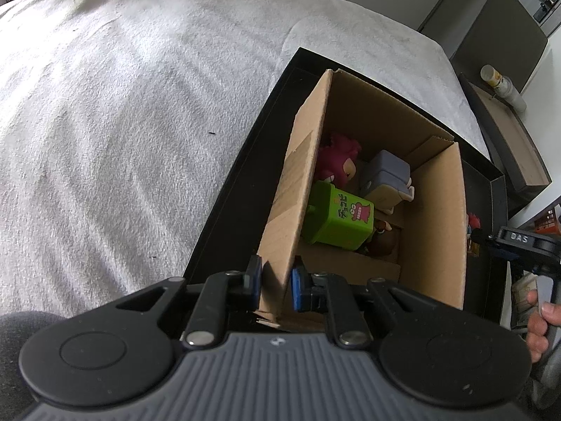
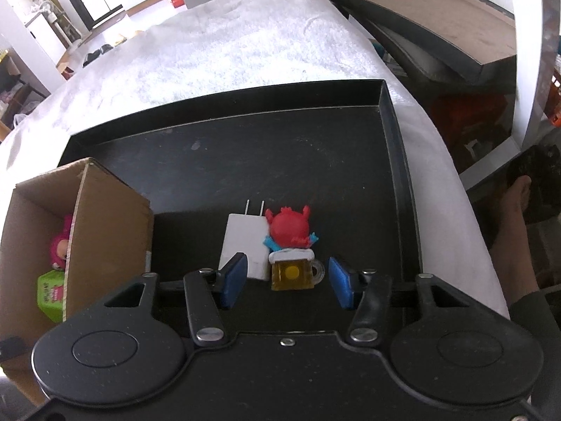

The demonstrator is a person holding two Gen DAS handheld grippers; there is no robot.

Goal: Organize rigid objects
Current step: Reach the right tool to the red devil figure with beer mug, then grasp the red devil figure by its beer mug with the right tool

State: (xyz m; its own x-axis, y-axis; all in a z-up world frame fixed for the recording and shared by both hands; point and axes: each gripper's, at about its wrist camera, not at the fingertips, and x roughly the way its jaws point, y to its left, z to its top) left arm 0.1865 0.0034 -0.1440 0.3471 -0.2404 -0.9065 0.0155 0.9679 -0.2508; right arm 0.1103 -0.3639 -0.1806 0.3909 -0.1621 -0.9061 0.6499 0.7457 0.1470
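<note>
A cardboard box (image 1: 434,210) stands on a black tray (image 1: 242,182). It holds a green block toy (image 1: 336,221), a grey block toy (image 1: 385,175) and a pink fuzzy figure (image 1: 336,158). My left gripper (image 1: 275,286) is shut on the box's near left wall. In the right wrist view the box (image 2: 108,217) is at the left. My right gripper (image 2: 287,280) is open, just short of a red figure on a beer mug (image 2: 292,245) and a white plug charger (image 2: 243,242) on the tray (image 2: 245,161).
The tray lies on a grey-white fuzzy blanket (image 1: 122,122). A dark bedside shelf (image 2: 438,24) with a white bottle (image 1: 501,84) is beyond the bed's right edge. A person's bare foot (image 2: 515,203) is at the right.
</note>
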